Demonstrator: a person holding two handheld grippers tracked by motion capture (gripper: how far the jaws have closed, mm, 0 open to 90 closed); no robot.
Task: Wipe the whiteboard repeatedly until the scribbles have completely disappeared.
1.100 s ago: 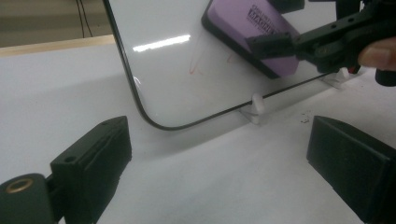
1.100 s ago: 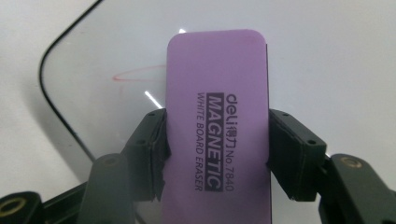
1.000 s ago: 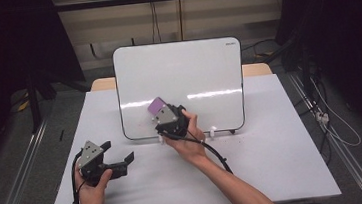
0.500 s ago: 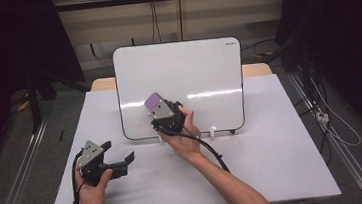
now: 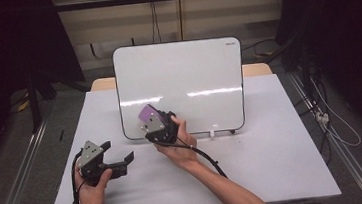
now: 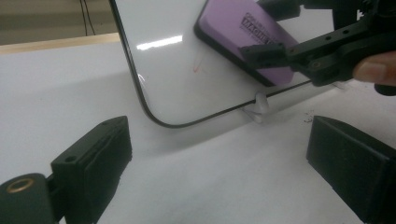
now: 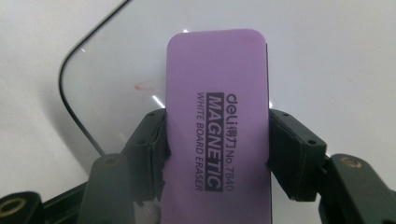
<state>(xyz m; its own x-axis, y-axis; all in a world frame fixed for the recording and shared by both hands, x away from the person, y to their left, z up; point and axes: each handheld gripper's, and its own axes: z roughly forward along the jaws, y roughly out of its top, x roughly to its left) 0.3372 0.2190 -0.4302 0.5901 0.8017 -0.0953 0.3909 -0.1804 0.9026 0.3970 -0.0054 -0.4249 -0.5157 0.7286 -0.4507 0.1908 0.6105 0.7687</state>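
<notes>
A white whiteboard [image 5: 187,81] stands upright on the white table [image 5: 274,148]. My right gripper [image 5: 151,120] is shut on a purple magnetic whiteboard eraser [image 5: 147,114] and holds it at the board's lower left part. In the right gripper view the eraser [image 7: 217,116] sits between both pads [image 7: 152,140], with a faint red mark [image 7: 142,87] on the board just to its left. My left gripper [image 5: 116,152] rests low over the table at the left, open and holding nothing. The left gripper view looks at the board's corner [image 6: 154,116], the red mark [image 6: 198,67] and the eraser [image 6: 238,32].
Small white feet [image 5: 213,132] prop up the board along its lower edge. A black cable [image 5: 209,159] trails from the right gripper across the table. Bare table lies in front of and to the right of the board. Dark floor and rails surround the table.
My right gripper has carried the eraser a little to the left and down across the board. The left gripper has stayed where it was.
</notes>
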